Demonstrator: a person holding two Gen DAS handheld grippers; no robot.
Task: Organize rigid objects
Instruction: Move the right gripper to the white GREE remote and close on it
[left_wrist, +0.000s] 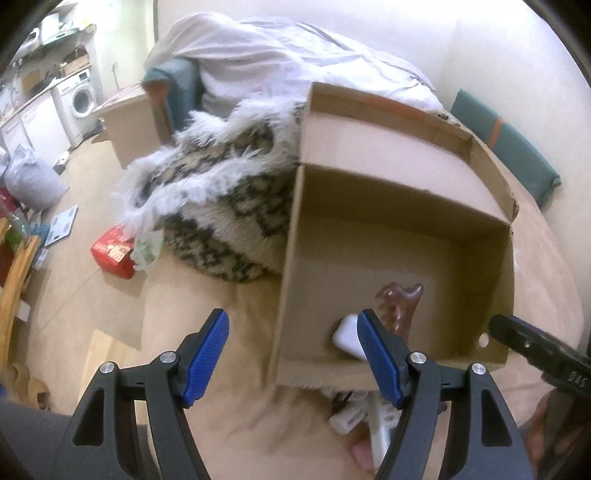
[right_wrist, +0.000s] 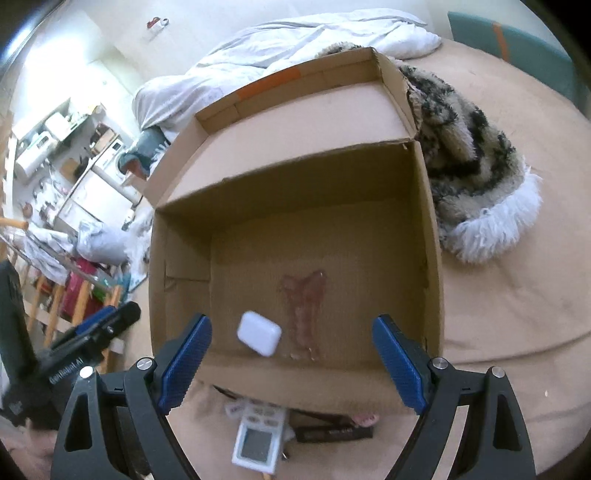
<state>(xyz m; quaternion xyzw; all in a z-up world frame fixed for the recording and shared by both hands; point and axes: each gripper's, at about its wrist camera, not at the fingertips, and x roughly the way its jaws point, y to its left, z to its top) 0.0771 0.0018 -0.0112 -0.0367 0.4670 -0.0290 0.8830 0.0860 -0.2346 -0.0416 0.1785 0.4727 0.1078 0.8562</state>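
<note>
Resting on a beige bed (right_wrist: 517, 295), open cardboard box (right_wrist: 430, 221), washing machine (left_wrist: 82, 98) behind, left tool (left_wrist: 293, 354) and right tool (right_wrist: 291, 363) wide open, empty.

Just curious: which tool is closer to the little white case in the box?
Likely the right tool, open just above the case. The left tool, also open, sits off the box's left side.

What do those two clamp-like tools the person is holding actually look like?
Each is a black plastic frame with triangular cut-outs and round silver pivot bolts. The left gripper and right gripper both end in two bright blue, finely ribbed finger pads. Seen from the other camera, the left tool's black side carries white lettering, roughly "GenRobot.AI". No cables or sleeves are visible.
</note>
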